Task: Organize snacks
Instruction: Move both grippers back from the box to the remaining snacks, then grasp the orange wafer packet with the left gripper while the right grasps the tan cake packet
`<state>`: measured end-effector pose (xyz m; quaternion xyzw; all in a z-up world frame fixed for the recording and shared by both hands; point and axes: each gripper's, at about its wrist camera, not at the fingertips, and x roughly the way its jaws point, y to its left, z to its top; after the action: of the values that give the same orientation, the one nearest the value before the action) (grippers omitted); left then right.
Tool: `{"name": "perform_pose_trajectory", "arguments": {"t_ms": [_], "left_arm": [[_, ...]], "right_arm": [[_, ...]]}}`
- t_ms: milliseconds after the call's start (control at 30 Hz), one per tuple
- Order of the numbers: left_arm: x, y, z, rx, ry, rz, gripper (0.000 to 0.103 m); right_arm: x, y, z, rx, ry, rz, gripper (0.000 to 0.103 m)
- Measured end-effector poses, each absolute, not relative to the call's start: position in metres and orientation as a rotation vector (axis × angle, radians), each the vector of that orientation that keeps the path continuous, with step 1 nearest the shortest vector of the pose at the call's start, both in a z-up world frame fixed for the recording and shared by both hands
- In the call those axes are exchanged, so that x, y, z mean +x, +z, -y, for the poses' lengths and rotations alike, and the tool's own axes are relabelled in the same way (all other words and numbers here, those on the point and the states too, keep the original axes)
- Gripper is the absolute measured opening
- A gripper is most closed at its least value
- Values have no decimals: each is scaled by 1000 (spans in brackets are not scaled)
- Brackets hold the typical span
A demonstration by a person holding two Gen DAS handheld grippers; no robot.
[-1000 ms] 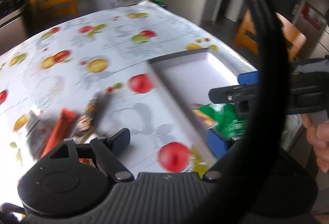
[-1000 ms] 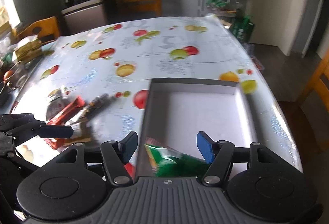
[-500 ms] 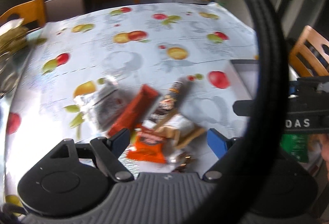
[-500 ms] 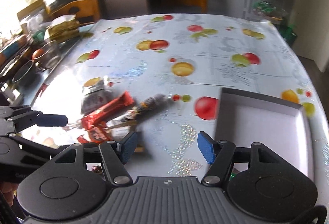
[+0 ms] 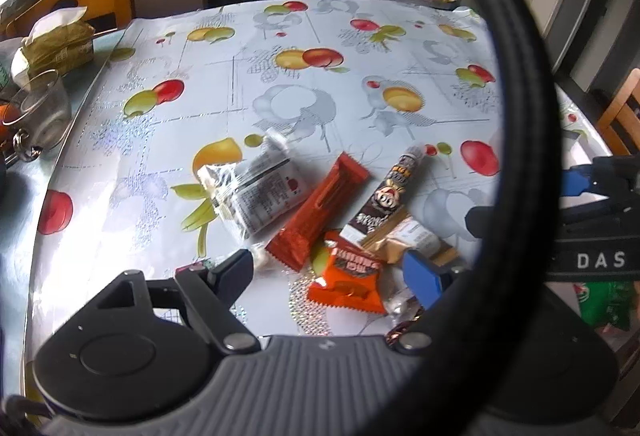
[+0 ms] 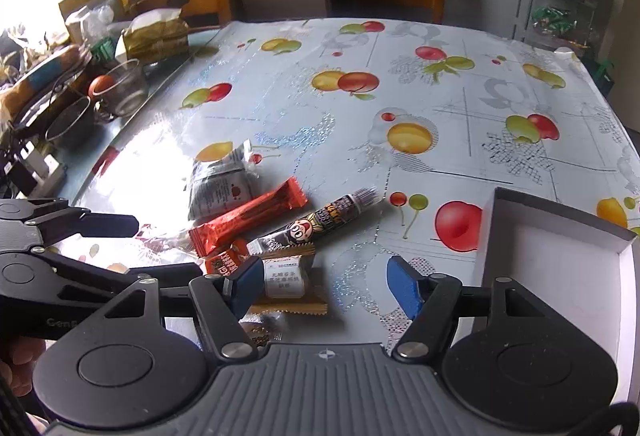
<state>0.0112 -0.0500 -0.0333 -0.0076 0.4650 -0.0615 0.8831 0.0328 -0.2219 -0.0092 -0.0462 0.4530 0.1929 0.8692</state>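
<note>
Snacks, one loose heap on a table [image 6: 280,108] covered in fruit-print oilcloth: a silver-grey foil packet [image 5: 260,192] at the far left of the heap; a long red-orange bar [image 5: 320,212] lying diagonally with its edge against the packet; a dark stick wrapper with a cartoon face [image 5: 384,196] diagonal on the bar's right; a small orange pouch [image 5: 352,276] at the near end of the bar; a tan-and-white wrapped sweet [image 6: 284,280] partly under the stick's near end. Left gripper [image 5: 340,272], jaws spread wide and holding nothing, hovers low over the near edge of the heap, the orange pouch between its fingers. Right gripper [image 6: 320,284], likewise wide open and empty, sits just right of the heap, its left finger [image 6: 246,286] in front of the tan-and-white sweet, whether touching it cannot be told. White box [image 6: 560,248] with a dark rim, on the table to the right of the heap and apart from it. Green packet [image 5: 604,300] visible at the right edge of the left wrist view below the right gripper; its resting place cannot be told. Glass cup [image 6: 128,88] and tissue pack [image 6: 158,36] at the table's far left edge.
</note>
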Motion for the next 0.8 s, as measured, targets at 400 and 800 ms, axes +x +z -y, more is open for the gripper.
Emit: {"name": "perform_pose_trajectory", "arguments": {"t_ms": [400,800], "left_arm": [[20,-57,60,61,-190,-989,82],[31,-86,64,113,-207,-1019,82]], "right_arm": [[33,-14,215,-110,421,-960,71],[35,-16,220,-110,396,-970,71]]}}
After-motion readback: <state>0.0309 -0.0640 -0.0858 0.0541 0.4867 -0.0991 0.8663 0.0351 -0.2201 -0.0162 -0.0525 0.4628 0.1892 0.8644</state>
